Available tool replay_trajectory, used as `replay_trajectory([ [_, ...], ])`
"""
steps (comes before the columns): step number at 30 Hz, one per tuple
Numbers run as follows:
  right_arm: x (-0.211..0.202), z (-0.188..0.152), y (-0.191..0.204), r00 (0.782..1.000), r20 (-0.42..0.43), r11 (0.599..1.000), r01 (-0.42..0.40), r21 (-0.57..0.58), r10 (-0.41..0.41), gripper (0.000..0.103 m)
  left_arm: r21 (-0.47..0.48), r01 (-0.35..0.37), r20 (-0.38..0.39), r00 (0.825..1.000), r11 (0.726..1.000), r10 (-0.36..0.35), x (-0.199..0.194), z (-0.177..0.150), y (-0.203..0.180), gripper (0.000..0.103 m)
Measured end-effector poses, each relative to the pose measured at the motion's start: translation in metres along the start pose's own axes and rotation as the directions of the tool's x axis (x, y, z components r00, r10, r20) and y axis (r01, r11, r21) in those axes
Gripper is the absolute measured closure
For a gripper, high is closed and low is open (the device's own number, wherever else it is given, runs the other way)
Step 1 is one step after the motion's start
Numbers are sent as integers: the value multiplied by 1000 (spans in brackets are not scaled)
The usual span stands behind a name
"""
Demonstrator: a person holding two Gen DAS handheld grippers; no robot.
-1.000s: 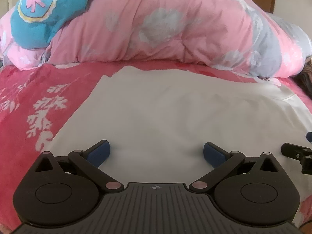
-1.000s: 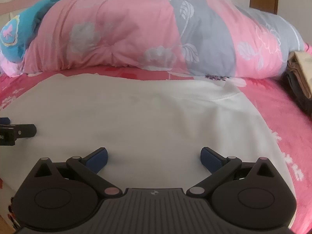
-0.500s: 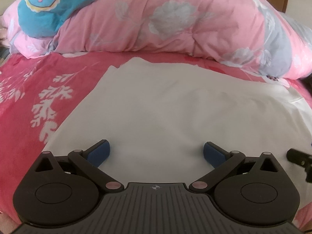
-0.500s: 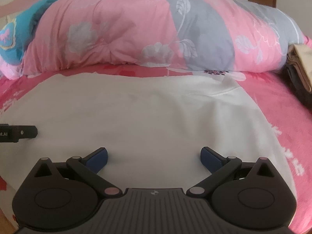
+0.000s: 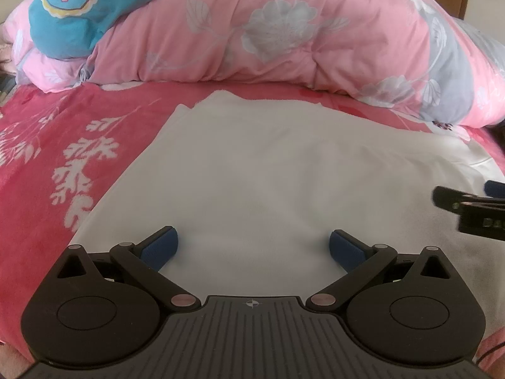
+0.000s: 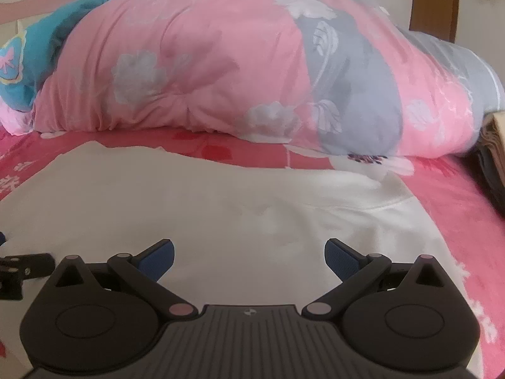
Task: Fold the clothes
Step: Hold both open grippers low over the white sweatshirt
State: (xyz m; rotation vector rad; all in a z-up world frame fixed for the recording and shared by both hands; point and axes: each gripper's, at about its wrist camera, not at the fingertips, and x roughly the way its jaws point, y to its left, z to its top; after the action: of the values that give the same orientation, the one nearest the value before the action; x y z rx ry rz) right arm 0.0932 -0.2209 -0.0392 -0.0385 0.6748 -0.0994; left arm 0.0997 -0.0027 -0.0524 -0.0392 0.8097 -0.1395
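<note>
Bed (image 5: 38,170): covered in a red-pink sheet with a white branch print, filling the lower scene in both views.

Quilt (image 5: 268,31): pink with grey flowers and a grey band, heaped along the far side of the bed.

Pillow (image 5: 72,15): blue with a pink bow emblem, resting on the left end of the quilt.

Garment (image 5: 268,173): white, spread flat on the sheet in front of the quilt. Long axis ran left to right across both views; a seamed, slightly rumpled end (image 6: 388,202) pointed right, the plainer edge lay left. Which end was the neck could not be told.

Left gripper (image 5: 252,249): low over the garment's near left part, blue-padded jaws wide apart, holding nothing.

Right gripper (image 6: 249,252): low over the garment's near right part, jaws wide apart, empty.
</note>
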Motion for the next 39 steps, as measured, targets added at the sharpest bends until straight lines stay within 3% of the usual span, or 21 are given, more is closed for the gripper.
replay_trajectory([
  [5, 21, -11, 1, 998, -57, 1000, -9, 19, 10, 0, 2, 1, -2, 1000, 1000, -1, 0, 1, 0, 0],
  [27, 22, -25, 2, 1000, 9, 999, -10, 36, 10, 0, 41, -18, 6, 1000, 999, 18, 1, -3, -5, 0],
  [30, 23, -27, 1, 1000, 19, 999, -14, 38, 13, 0, 95, -16, 38, 999, 995, 13, 2, -7, -6, 0],
  [33, 22, -28, 0, 999, 29, 999, -21, 43, 19, 0, 78, 4, 78, 997, 997, -10, -7, -11, -1, 1],
  [37, 21, -29, -2, 999, 37, 998, -28, 49, 27, 0, 43, 46, 220, 974, 998, -55, -45, -32, 11, 0],
  [39, 21, -29, -2, 999, 41, 998, -31, 50, 29, 0, 24, 62, 248, 966, 998, -66, -62, -49, 21, 0],
])
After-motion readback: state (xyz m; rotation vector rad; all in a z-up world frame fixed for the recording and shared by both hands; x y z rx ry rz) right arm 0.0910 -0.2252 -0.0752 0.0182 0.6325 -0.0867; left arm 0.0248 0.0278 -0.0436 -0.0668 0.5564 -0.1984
